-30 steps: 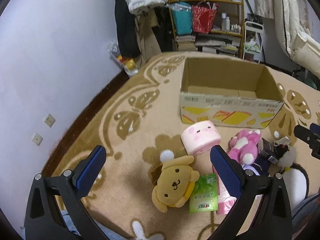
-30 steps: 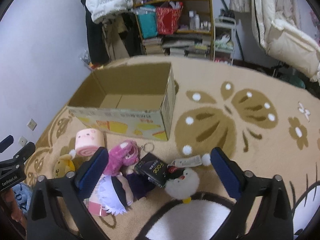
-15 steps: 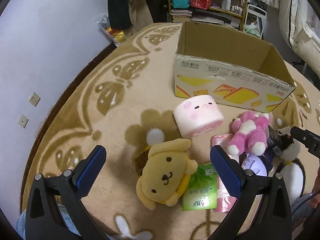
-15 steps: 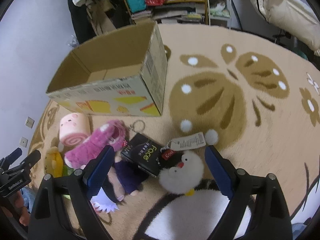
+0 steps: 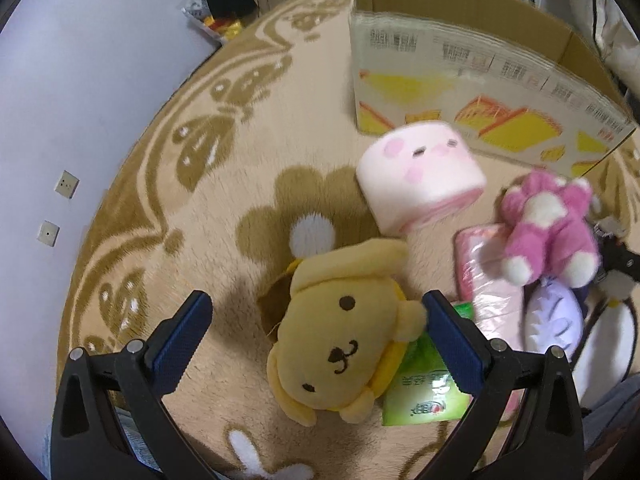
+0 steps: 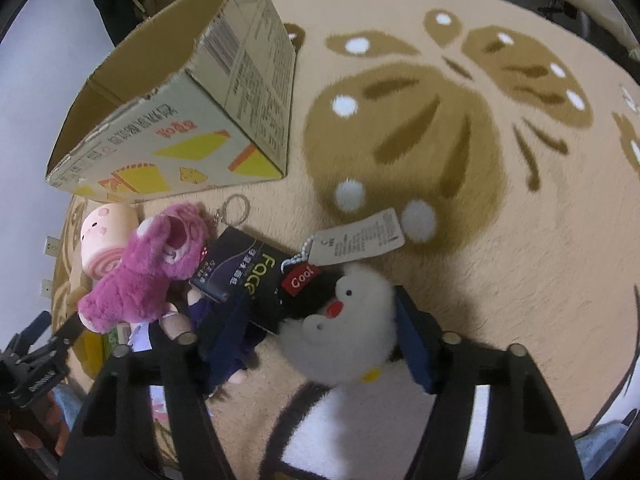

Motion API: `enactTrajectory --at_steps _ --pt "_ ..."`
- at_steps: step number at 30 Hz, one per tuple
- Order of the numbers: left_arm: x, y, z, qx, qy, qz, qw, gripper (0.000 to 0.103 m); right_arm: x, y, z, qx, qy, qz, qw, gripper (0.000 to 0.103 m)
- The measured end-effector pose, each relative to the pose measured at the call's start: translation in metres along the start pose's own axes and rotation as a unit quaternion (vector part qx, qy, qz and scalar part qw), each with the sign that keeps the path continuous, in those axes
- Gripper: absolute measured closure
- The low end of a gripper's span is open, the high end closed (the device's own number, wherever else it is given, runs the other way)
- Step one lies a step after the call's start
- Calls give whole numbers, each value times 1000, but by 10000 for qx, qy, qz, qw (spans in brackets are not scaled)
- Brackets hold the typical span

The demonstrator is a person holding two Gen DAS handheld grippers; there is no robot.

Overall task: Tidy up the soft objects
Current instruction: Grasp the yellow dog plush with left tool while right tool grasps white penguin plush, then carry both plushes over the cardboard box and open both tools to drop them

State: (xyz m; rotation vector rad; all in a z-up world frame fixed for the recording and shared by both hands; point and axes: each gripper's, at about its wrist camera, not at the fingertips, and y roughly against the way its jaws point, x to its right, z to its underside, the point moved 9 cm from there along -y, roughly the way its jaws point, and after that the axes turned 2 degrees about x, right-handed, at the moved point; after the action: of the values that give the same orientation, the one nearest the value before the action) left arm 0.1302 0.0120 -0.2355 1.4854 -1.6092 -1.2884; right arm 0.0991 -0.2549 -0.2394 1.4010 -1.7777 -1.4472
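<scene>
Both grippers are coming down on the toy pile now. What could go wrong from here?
The right gripper, its jaws just closing around the penguin plush, may also pinch the black Face packet lying against it. The left gripper, jaws open astride the yellow dog plush, could snag the green packet underneath.

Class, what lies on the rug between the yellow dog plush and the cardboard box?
The pink roll plush lies between the yellow dog plush and the box, shown in the left wrist view.
</scene>
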Motion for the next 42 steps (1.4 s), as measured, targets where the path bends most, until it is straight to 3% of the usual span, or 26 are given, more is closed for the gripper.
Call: enactTrajectory --at_steps 5,9,10,11,13,16,27,36,42 --pt "-3 -15 7 -202 175 13 9996 0 2 -4 2 -65 -45 -22 10000 40" --pt "-4 -18 13 -261 365 145 9989 1 9 -1 3 -85 -152 -56 9998 57" --pt "-3 -18 14 -281 396 223 9986 12 8 -1 4 -99 -160 -81 9998 62" --pt "-1 -18 15 -281 438 374 9979 28 9 0 4 -108 -160 -96 9998 63" --pt "0 -15 13 -223 488 441 9976 39 6 0 5 -108 -100 -73 9999 65" --pt "-4 -4 5 103 379 165 9991 45 3 2 5 -53 -10 -53 10000 66" --pt "-21 44 -20 1014 607 -101 9929 46 -14 34 -16 703 119 -223 9972 66" --pt "-21 104 -48 2051 421 -319 9773 46 -33 88 -29 1512 588 -478 9856 66" --pt "-10 135 -68 2596 302 -270 9649 46 -61 133 -36 2163 856 -832 9690 66"
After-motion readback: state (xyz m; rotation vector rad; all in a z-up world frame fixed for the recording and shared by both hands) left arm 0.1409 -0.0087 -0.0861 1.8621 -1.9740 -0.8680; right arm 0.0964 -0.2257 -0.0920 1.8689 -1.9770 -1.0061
